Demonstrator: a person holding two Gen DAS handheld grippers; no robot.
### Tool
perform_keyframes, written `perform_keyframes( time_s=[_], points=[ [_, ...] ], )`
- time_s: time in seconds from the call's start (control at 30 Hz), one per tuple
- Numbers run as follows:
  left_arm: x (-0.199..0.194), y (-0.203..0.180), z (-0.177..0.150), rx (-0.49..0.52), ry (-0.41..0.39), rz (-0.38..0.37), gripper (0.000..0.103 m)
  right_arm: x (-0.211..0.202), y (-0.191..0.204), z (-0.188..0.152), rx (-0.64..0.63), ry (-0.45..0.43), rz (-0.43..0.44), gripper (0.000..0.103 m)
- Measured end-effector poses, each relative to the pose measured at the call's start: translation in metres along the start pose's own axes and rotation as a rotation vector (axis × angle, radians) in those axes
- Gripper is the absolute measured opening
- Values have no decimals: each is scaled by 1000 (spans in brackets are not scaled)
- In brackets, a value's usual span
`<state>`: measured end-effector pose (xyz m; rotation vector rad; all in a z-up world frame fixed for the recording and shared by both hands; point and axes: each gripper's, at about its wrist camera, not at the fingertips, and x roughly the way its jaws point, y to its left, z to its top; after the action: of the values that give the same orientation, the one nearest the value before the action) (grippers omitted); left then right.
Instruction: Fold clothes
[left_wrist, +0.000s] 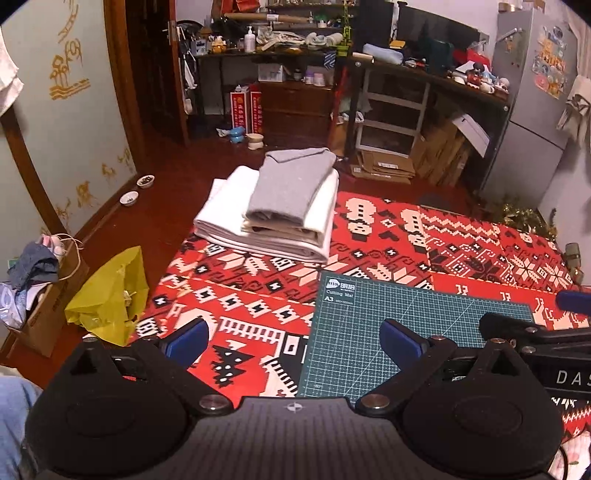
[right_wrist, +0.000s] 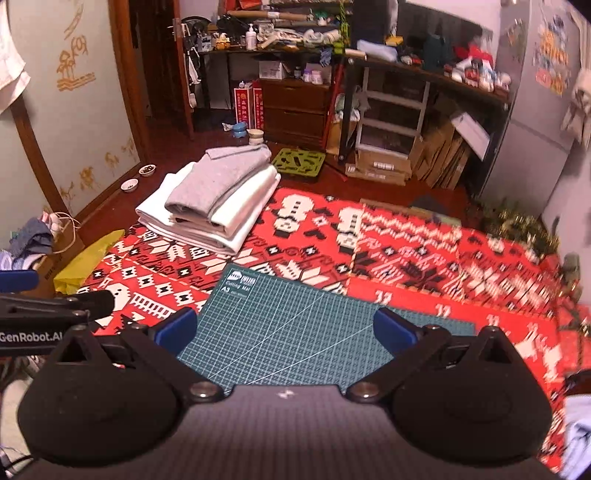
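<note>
- Nearest the cameras, the left gripper (left_wrist: 293, 341) is hovering with its jaws spread wide and nothing between them; its blue pads (left_wrist: 188, 338) are standing well apart over the patterned cloth and the edge of the mat.
- The right gripper (right_wrist: 284, 330) is doing the same, jaws wide and gripping nothing, poised above the green cutting mat (right_wrist: 291, 332). Each gripper is showing at the edge of the other's view, so the two are sitting side by side.
- The cutting mat (left_wrist: 406, 321) is lying bare on the red patterned cloth (left_wrist: 243, 295) that is covering the surface; no garment is waiting on it, and no unfolded piece is showing anywhere on the cloth in either view.
- Farther out, at the far left corner of the surface, the folded stack (left_wrist: 273, 218) is sitting squared up: white pieces underneath and a grey garment (left_wrist: 291, 184) resting on top, folded flat. The right wrist view is showing the same stack (right_wrist: 210, 206) from a slightly different angle, its layers lying even.
- Judging from this, the folding is looking finished or close to it for what is on the surface: everything visible is already folded and piled, and both grippers are free.
- Beyond the surface on the left, a cardboard box (left_wrist: 40, 306) on the floor is holding loose bluish fabric; whether that is part of the job I cannot tell. If more clothes are to be folded, the next piece would have to be brought onto the mat first.
</note>
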<state>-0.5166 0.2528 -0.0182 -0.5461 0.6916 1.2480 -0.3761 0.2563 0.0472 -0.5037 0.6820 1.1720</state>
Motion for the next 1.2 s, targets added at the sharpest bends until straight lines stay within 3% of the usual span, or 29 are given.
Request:
perform_keyframes(
  time_s=[0.23, 1.2],
  points=[
    [-19, 2, 2, 19, -37, 57, 100, -20, 5, 9, 10, -32, 14, 103],
    [-33, 11, -1, 7, -43, 73, 99, -31, 23, 10, -9, -16, 36, 103]
  ],
)
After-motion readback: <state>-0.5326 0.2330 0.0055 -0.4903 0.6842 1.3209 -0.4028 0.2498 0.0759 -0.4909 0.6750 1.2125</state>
